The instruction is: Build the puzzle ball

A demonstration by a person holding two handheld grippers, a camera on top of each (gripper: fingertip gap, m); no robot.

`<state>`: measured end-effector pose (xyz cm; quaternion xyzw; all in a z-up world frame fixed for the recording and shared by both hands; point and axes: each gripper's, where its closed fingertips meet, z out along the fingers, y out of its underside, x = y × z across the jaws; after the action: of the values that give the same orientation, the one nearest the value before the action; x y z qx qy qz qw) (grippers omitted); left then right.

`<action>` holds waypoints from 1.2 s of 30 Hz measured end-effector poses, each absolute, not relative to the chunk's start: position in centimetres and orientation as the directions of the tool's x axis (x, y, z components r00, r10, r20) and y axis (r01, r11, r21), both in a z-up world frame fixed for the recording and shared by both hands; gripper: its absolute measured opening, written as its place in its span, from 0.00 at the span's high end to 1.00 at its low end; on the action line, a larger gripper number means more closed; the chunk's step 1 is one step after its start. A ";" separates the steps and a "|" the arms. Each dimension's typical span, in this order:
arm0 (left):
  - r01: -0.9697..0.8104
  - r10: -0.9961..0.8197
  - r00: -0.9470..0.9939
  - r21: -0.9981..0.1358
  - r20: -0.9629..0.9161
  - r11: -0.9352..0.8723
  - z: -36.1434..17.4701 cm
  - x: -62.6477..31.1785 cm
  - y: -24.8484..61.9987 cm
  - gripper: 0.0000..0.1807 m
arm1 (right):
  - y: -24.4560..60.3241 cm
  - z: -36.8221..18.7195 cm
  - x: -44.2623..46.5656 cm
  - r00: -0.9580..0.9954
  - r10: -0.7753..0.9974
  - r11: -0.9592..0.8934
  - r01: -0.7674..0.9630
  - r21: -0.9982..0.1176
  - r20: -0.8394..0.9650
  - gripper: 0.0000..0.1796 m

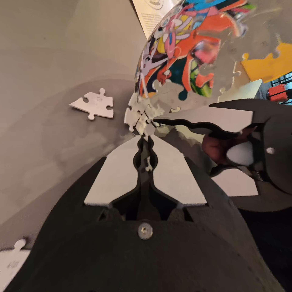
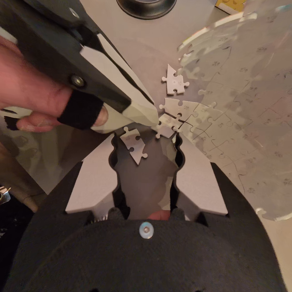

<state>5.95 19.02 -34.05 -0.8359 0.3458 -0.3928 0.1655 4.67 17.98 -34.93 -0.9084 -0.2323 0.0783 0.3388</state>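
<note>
The partly built puzzle ball [image 1: 181,52] is a curved shell, colourful outside and white inside [image 2: 237,113]. My left gripper [image 1: 147,139] is shut on a white puzzle piece [image 2: 165,128] and holds it against the shell's lower edge; the gripper also shows in the right wrist view [image 2: 155,124]. My right gripper [image 2: 145,135] is open wide and empty. Its right finger [image 2: 189,165] lies by the shell's edge, and its upper finger [image 1: 205,117] reaches the held piece from the right.
Loose white pieces lie face down on the grey table: one left of the shell [image 1: 94,104], one at the bottom left [image 1: 11,260], one between my right fingers [image 2: 135,147], one beyond them [image 2: 173,83]. A printed sheet [image 1: 147,17], a yellow box [image 1: 268,66] and a black round base [image 2: 147,7] lie behind. My two grippers' fingertips are within a few centimetres of each other.
</note>
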 end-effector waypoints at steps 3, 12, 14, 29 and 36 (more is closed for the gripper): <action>-0.451 -0.708 0.469 -0.547 0.528 -0.706 -34.5 6.1 19.1 0.98 | 18.0 -34.9 4.7 0.880 0.475 -0.661 0.366 -0.655 0.011 0.59; -0.445 -0.702 0.454 -0.543 0.549 -0.712 -34.4 6.5 19.2 0.99 | 17.9 -34.9 4.7 0.873 0.488 -0.658 0.377 -0.652 0.013 0.58; -0.445 -0.709 0.446 -0.552 0.547 -0.705 -34.3 6.6 19.2 1.00 | 17.9 -34.9 4.7 0.872 0.490 -0.657 0.378 -0.653 0.012 0.58; -0.406 -0.762 0.400 -0.647 0.510 -0.646 -32.7 6.1 19.8 1.00 | 17.8 -34.9 4.6 0.855 0.518 -0.655 0.407 -0.637 0.013 0.58; -0.477 -0.826 0.355 -0.675 0.438 -0.563 -33.0 8.4 19.3 1.00 | 17.8 -34.9 4.6 0.855 0.519 -0.652 0.404 -0.641 0.010 0.59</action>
<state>8.36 19.29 -33.01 -0.7925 0.4110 -0.3917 0.2227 4.59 17.81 -34.95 -0.9048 -0.2550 0.0874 0.3298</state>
